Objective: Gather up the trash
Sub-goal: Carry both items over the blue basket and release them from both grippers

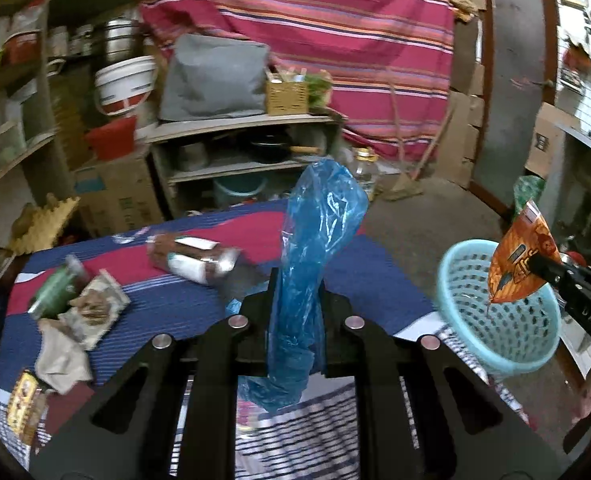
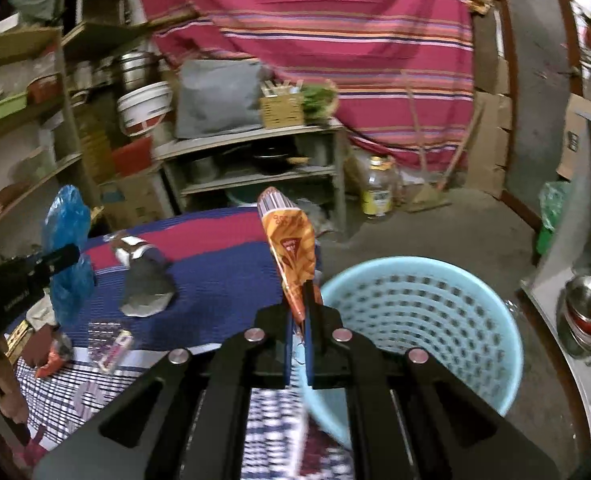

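Observation:
My left gripper [image 1: 297, 284] is shut on a crumpled blue plastic bag [image 1: 319, 220] that stands up above the striped tablecloth [image 1: 199, 304]. My right gripper [image 2: 301, 312] is shut on an orange snack wrapper [image 2: 293, 248], held at the near left rim of a light blue perforated basket [image 2: 415, 320]. In the left wrist view the orange wrapper [image 1: 519, 264] hangs over the basket [image 1: 499, 344] at the right. On the cloth lie a brown-and-white wrapper [image 1: 193, 258], a green wrapper [image 1: 55, 292], crumpled paper [image 1: 61, 356] and a grey wrapper [image 2: 145, 284].
The basket stands on the concrete floor right of the table. Behind the table are a low shelf [image 1: 239, 144] with pots, cardboard boxes, an oil bottle [image 2: 377, 192] and a broom [image 2: 427, 196] against a striped curtain. A metal pot [image 2: 587, 312] sits at the far right.

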### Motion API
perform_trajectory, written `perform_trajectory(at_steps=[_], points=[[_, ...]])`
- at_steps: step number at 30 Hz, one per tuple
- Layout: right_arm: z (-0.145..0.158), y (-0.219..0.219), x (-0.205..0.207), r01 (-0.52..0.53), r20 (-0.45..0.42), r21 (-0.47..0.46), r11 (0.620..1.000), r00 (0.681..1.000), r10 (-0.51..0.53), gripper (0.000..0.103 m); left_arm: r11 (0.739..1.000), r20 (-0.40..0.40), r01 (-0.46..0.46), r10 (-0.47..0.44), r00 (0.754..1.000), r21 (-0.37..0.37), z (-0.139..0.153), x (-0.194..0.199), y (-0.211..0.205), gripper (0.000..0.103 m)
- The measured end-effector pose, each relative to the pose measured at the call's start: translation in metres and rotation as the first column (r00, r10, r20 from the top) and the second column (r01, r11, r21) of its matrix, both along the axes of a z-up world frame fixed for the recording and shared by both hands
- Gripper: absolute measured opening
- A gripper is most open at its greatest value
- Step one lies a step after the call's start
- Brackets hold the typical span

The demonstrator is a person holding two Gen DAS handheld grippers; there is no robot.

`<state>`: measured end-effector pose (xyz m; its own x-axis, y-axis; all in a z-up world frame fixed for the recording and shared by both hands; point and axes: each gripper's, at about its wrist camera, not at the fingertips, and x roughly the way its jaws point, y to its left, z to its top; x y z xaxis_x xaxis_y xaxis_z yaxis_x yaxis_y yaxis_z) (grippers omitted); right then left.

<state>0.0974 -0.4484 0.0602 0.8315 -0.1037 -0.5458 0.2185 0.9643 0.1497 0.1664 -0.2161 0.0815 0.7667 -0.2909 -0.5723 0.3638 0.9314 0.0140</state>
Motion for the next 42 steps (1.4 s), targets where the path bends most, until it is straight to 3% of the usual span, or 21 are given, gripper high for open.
perform_trajectory(at_steps=[9, 19, 29, 31, 33, 35, 42], points=[[-0.018, -0.056, -0.022, 0.088, -0.011, 0.006, 0.996, 0.996, -0.088, 0.005, 0.994, -0.008, 0.113, -0.113, 0.994, -0.003, -0.007, -0.013, -0.074, 0.013], [-0.042, -0.104, -0.031, 0.140, -0.029, 0.052, 0.989, 0.990, -0.139, 0.005, 0.969, -0.014, 0.247, -0.247, 0.969, -0.019, -0.013, -0.024, -0.162, 0.013], [-0.059, -0.125, -0.031, 0.177, -0.046, 0.051, 0.983, 0.983, -0.175, 0.005, 0.961, -0.077, 0.275, -0.273, 0.959, 0.014, -0.052, -0.013, -0.206, 0.014], [-0.063, -0.128, -0.030, 0.180, -0.050, 0.058, 0.982, 0.983, -0.177, 0.005, 0.960, -0.089, 0.277, -0.274, 0.958, 0.029, -0.058, -0.011, -0.212, 0.023], [-0.066, -0.130, -0.029, 0.181, -0.055, 0.060, 0.982, 0.982, -0.178, 0.005, 0.961, -0.091, 0.274, -0.270, 0.959, 0.032, -0.060, -0.007, -0.211, 0.045], [-0.069, -0.131, -0.027, 0.181, -0.061, 0.061, 0.982, 0.982, -0.178, 0.005, 0.965, -0.079, 0.258, -0.255, 0.964, 0.035, -0.060, -0.006, -0.209, 0.058], [-0.075, -0.117, -0.016, 0.164, -0.082, 0.046, 0.985, 0.984, -0.160, 0.005, 0.984, -0.045, 0.176, -0.175, 0.984, 0.035, -0.054, 0.003, -0.179, 0.083]])
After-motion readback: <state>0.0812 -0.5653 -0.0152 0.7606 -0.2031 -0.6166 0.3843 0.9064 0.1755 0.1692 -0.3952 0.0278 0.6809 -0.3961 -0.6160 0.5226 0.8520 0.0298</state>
